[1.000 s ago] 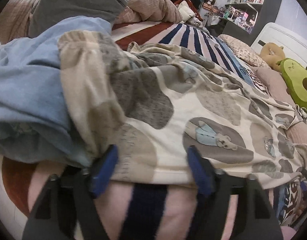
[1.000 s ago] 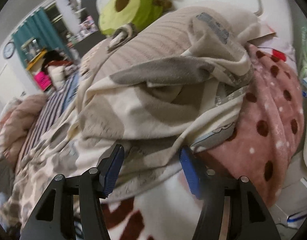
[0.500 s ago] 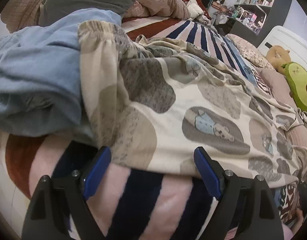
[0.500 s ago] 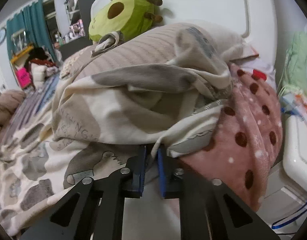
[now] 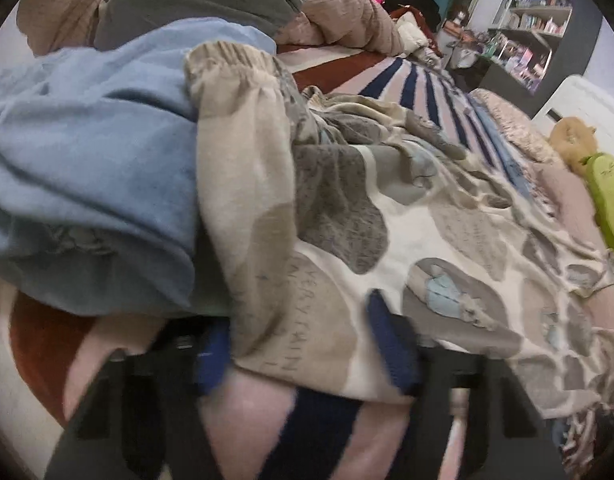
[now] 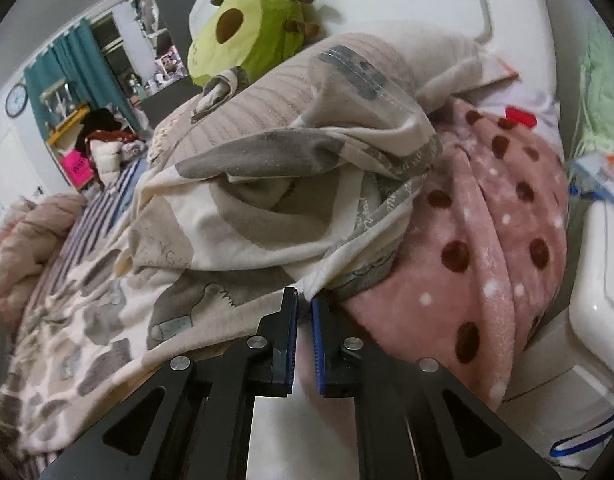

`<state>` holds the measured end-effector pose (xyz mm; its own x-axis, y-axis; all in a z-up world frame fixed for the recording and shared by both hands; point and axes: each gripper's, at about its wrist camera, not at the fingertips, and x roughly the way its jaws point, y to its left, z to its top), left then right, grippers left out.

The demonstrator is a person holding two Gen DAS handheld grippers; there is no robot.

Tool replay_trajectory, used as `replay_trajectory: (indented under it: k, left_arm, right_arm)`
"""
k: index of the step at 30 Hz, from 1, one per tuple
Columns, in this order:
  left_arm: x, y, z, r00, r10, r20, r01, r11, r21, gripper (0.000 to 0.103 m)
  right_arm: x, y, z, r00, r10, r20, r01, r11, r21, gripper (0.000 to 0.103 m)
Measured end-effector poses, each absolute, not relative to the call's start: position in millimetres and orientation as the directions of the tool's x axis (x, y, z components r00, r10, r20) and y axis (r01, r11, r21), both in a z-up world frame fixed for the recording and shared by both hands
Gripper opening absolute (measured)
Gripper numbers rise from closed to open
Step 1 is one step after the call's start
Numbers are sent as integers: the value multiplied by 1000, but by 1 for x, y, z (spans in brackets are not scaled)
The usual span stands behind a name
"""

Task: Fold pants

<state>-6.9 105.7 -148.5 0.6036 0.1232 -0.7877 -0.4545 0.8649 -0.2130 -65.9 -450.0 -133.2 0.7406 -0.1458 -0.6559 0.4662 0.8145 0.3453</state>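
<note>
Striped bed (image 5: 391,84): pants (image 5: 407,224) spread; right gripper (image 6: 304,308) pinches hem, left gripper (image 5: 303,344) closing (astride waistband)

The pants (image 5: 407,216) lay stretched across the bed (image 5: 391,84), waistband end beside a heap of clothes (image 5: 87,160) on the left. Their far end draped over a pillow (image 6: 275,92) (an avocado plush (image 6: 251,32) behind it), a dotted blanket (image 6: 487,240) to the right.

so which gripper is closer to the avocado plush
Right. The right gripper is shut on the pants at the pillow end, just below the avocado plush. The left gripper is at the waistband end, far across the bed.
</note>
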Motion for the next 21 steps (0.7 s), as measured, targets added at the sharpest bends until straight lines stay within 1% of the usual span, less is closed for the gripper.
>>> replay_trajectory:
  k: [1,2,3,4,5,6,7,8,10,12,13,14,15,16,18,21]
  left_arm:
    - [-9,107,-147,600,137,-788,-458,866,-199,33]
    - [-11,109,-146,600,140,-788,-460,866,-196,25]
    - [-15,113,-144,603,135,-786,-459,864,-205,21]
    - [-18,116,-143,607,126,-785,-457,863,-215,16]
    - [-20,119,-141,612,117,-782,-453,862,-226,14]
    - [-22,120,-140,618,109,-779,-449,862,-236,13]
    - [-24,121,-139,621,103,-777,-445,862,-241,13]
    - [-26,120,-137,626,99,-774,-442,862,-247,13]
    - [-30,118,-133,635,97,-766,-435,864,-252,12]
    - [-34,116,-128,648,83,-757,-421,867,-266,11]
    - [-35,114,-127,657,66,-751,-411,867,-282,5]
    - [-35,113,-125,669,33,-743,-390,866,-313,4]
    - [-36,109,-122,678,12,-735,-370,870,-327,4]
    - [-35,103,-118,687,9,-726,-346,883,-317,4]
    - [-32,98,-113,701,26,-713,-334,895,-296,3]
    - [-29,102,-105,728,29,-685,-331,890,-314,2]
  right_arm:
    - [-68,-452,-134,743,-138,-655,470,805,364,6]
    - [-70,-454,-134,744,-135,-655,476,794,377,14]
    - [-71,-455,-135,749,-126,-650,475,786,395,18]
    - [-70,-455,-135,755,-113,-645,468,782,411,25]
    - [-67,-454,-135,756,-104,-646,463,783,416,34]
    - [-63,-453,-134,759,-94,-644,455,785,421,40]
    - [-60,-452,-133,763,-94,-640,452,785,423,52]
    - [-54,-450,-132,763,-102,-638,454,787,417,59]
    - [-44,-449,-132,750,-132,-648,481,782,397,59]
    - [-37,-448,-134,740,-176,-649,505,783,364,57]
    - [-34,-447,-135,733,-196,-652,515,785,343,46]
    - [-32,-445,-135,720,-227,-656,531,789,310,25]
    - [-32,-444,-136,707,-252,-660,543,792,279,14]
    - [-35,-445,-137,704,-258,-661,546,793,272,4]
    - [-42,-448,-137,726,-231,-647,528,790,310,3]
    - [-54,-451,-127,778,-188,-599,473,803,363,2]
